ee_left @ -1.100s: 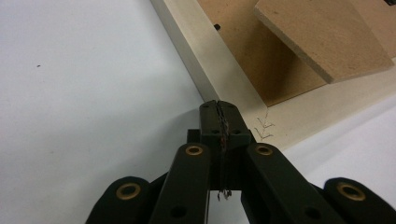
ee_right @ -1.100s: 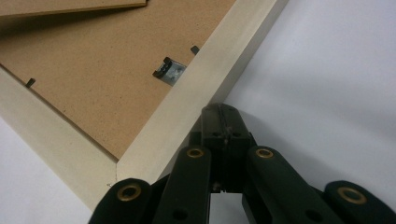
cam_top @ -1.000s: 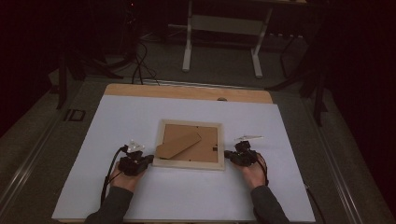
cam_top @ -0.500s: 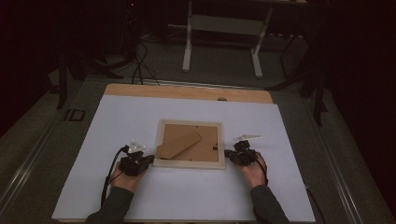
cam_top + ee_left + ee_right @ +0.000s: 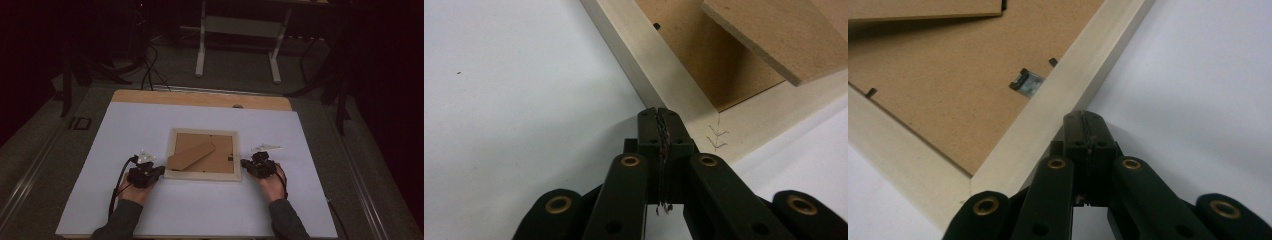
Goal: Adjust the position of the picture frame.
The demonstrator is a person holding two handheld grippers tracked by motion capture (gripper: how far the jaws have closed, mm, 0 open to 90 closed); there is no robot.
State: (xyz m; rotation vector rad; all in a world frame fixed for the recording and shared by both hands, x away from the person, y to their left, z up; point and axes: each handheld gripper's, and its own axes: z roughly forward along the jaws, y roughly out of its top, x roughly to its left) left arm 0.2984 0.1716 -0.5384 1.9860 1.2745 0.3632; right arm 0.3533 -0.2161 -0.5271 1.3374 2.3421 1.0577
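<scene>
frame (image 5: pixel 202 154) face down, between closed left tongs (image 5: pixel 161 171), right tongs (image 5: pixel 244 163)

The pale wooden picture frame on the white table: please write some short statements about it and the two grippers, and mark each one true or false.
1. The pale wooden picture frame lies face down, its brown backing board up. True.
2. The left gripper has wide open jaws. False: they are shut.
3. The brown easel stand is missing from the back. False: it lies on the backing.
4. The right gripper is shut, its tip at the frame's outer edge. True.
5. The frame stands upright on the white table. False: it lies flat.
</scene>
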